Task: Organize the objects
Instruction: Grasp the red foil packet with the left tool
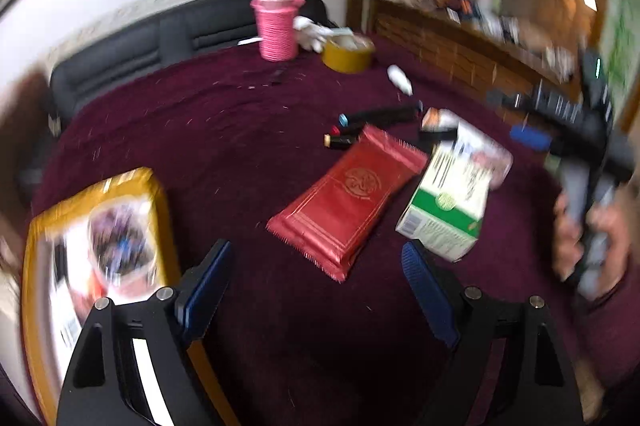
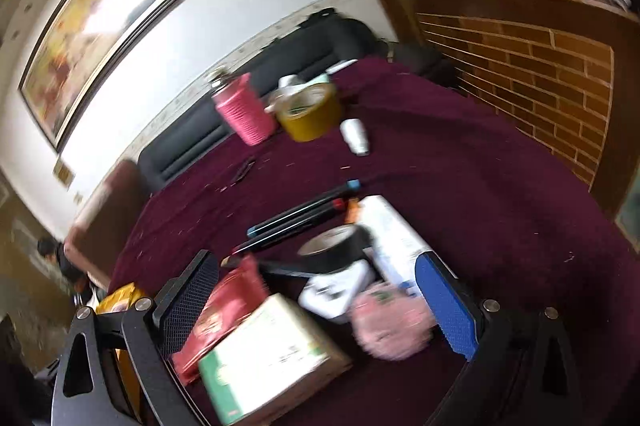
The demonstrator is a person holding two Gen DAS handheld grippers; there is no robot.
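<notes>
Clutter is spread over a maroon cloth [image 1: 240, 129], much of it smeared by motion blur. Ahead of the left gripper [image 1: 316, 262], whose jaws are spread with nothing between them, a red packet [image 1: 348, 193] is seen, with a green-and-white carton [image 1: 448, 209] to its right. A yellow package [image 1: 92, 226] is partly hidden by the left finger. The right gripper [image 2: 320, 302] is likewise released, the carton and a blurred pink object [image 2: 390, 322] lying beyond its fingers. A black tape roll [image 2: 336, 246] and markers [image 2: 296, 218] are farther off.

Bare maroon tabletop [image 1: 168, 129] lying open at centre-left; red foil packet [image 1: 348, 205], green-white carton [image 1: 444, 209] crowding right side.
</notes>
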